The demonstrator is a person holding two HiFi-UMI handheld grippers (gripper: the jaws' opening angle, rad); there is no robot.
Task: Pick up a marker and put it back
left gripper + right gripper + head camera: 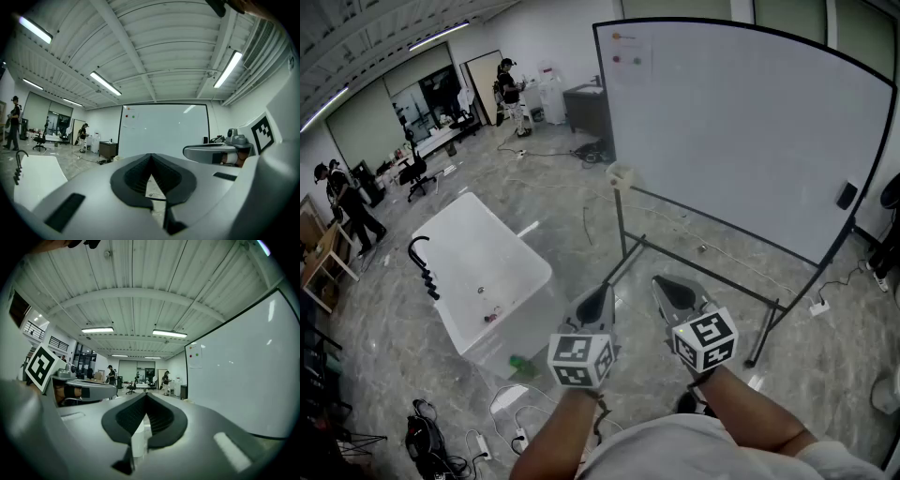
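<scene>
A large whiteboard on a black wheeled stand fills the right of the head view. A pale holder sits at its lower left corner and a black eraser clings near its right edge. No marker can be made out in any view. My left gripper and right gripper hover side by side low in front of me, pointing toward the board. Both are shut with nothing between the jaws. In the left gripper view the left gripper faces the whiteboard. The right gripper has the whiteboard on its right.
A white table stands to the left with a black curved tool and small items on it. Cables and a power strip lie on the floor near my feet. The stand's legs reach toward me. People stand far back in the room.
</scene>
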